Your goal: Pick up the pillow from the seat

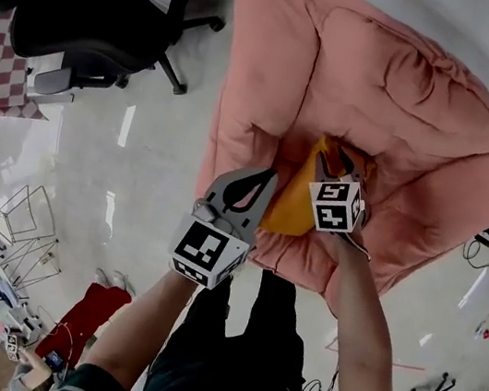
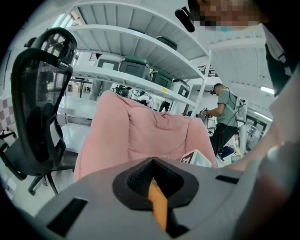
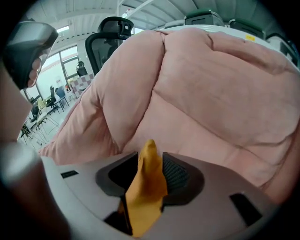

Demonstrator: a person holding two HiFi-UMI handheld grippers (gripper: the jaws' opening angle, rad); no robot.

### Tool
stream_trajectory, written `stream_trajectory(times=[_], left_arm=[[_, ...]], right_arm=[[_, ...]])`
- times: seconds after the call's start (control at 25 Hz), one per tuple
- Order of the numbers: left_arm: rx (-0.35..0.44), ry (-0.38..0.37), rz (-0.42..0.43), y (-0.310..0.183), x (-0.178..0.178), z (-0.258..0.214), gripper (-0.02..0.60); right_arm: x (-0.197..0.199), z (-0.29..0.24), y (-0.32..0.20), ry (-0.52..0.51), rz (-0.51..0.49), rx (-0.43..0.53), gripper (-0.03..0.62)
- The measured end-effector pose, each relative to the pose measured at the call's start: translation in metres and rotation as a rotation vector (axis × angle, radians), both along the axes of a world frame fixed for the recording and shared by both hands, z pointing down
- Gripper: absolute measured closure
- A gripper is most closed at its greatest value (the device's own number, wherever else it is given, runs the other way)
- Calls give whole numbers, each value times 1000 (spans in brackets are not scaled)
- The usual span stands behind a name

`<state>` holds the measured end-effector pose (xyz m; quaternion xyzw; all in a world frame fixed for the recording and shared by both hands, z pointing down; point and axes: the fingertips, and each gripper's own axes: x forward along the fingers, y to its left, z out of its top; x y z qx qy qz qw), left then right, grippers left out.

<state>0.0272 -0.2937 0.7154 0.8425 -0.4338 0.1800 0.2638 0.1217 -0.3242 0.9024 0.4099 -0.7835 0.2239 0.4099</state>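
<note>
An orange pillow (image 1: 295, 199) lies in the hollow of a puffy pink seat (image 1: 410, 107). My left gripper (image 1: 263, 184) holds the pillow's left edge; in the left gripper view its jaws (image 2: 152, 180) are shut on a thin strip of the orange fabric (image 2: 158, 206), with the pink seat (image 2: 140, 136) behind. My right gripper (image 1: 336, 162) is at the pillow's far right corner. In the right gripper view its jaws (image 3: 150, 164) stand apart. A fold of the pillow (image 3: 146, 192) rises between them with a dark gap on its left side, not squeezed. The seat (image 3: 211, 93) fills the background.
A black office chair (image 1: 89, 13) stands left of the seat on the glossy floor. Wire racks and clutter (image 1: 22, 235) and a red object (image 1: 87, 317) are at lower left. Cables (image 1: 487, 251) lie to the right. White shelves with bins (image 2: 136, 65) and a standing person (image 2: 227, 117) are beyond.
</note>
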Motion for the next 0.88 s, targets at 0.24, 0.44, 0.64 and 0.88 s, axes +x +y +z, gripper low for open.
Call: stream_trajectory(times=[0.24, 0.44, 0.64, 0.88], left_arm=[[-17, -5, -15, 1, -9, 11, 581], [-23, -10, -29, 6, -14, 14, 581], [-19, -8, -27, 13, -16, 6, 581], [4, 6, -9, 27, -21, -9, 581]], right_arm=[[-12, 32, -3, 81, -63, -31, 437], [-10, 40, 0, 173, -112, -12, 528], [-8, 33, 11, 223, -148, 33, 569], [-9, 11, 33, 207, -134, 67, 574]])
